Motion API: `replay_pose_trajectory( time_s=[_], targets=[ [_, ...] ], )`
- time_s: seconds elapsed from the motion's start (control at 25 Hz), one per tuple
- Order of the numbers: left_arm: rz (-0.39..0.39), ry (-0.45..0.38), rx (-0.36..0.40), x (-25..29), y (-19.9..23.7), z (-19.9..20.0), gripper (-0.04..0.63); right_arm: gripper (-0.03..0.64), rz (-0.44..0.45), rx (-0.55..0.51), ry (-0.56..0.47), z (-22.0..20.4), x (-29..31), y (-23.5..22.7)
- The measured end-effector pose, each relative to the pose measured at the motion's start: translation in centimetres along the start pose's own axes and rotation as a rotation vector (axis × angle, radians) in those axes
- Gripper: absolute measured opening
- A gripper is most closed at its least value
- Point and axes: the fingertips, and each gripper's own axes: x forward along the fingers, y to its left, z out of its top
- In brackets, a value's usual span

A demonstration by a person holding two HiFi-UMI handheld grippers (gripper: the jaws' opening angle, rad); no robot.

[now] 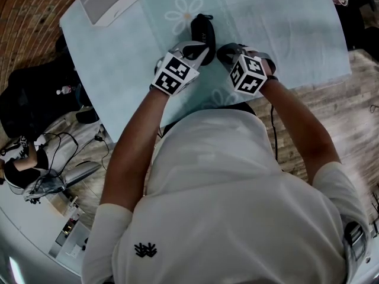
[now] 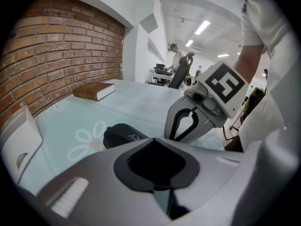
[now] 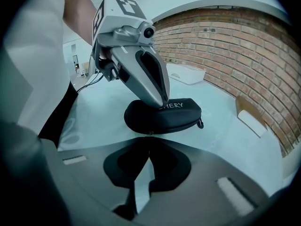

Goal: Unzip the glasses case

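So, pale blue table [image 1: 284, 28], glasses case [image 3: 162, 116] lying near its front edge. My left gripper [image 3: 164, 99] is closed, tips pressing the case's top. My right gripper [image 3: 149, 140] is closed at its rim, probably pinching the zip pull [image 3: 150, 133].

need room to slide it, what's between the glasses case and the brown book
Only bare teal tablecloth lies between the glasses case and the book, seen in the left gripper view.
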Motion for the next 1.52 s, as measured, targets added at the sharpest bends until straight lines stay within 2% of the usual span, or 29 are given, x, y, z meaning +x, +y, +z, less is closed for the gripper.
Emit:
replay_pose_trajectory(
  time_s=[0.24, 0.44, 0.76, 1.28, 1.52],
  targets=[
    [0.006, 0.022, -0.003, 0.1, 0.3, -0.8, 0.052, 0.002, 0.015, -0.004, 0.005, 0.2, 0.4, 0.0],
    [0.004, 0.007, -0.007, 0.2, -0.1, -0.3, 0.052, 0.0, 0.009, -0.02, 0.012, 0.1, 0.3, -0.1],
    [-0.008, 0.0, -0.012, 0.0, -0.1, 0.2, 0.052, 0.0, -0.024, 0.014, 0.019, -0.2, 0.0, -1.2],
    [-0.01, 0.014, -0.012, 0.2, 0.2, -0.7, 0.052, 0.0, -0.014, -0.005, 0.023, -0.3, 0.4, -2.9],
    [-0.016, -0.007, -0.028, 0.2, 0.1, 0.0, 0.052, 0.0, -0.01, -0.024, 0.027, -0.3, 0.7, -3.9]
  ],
)
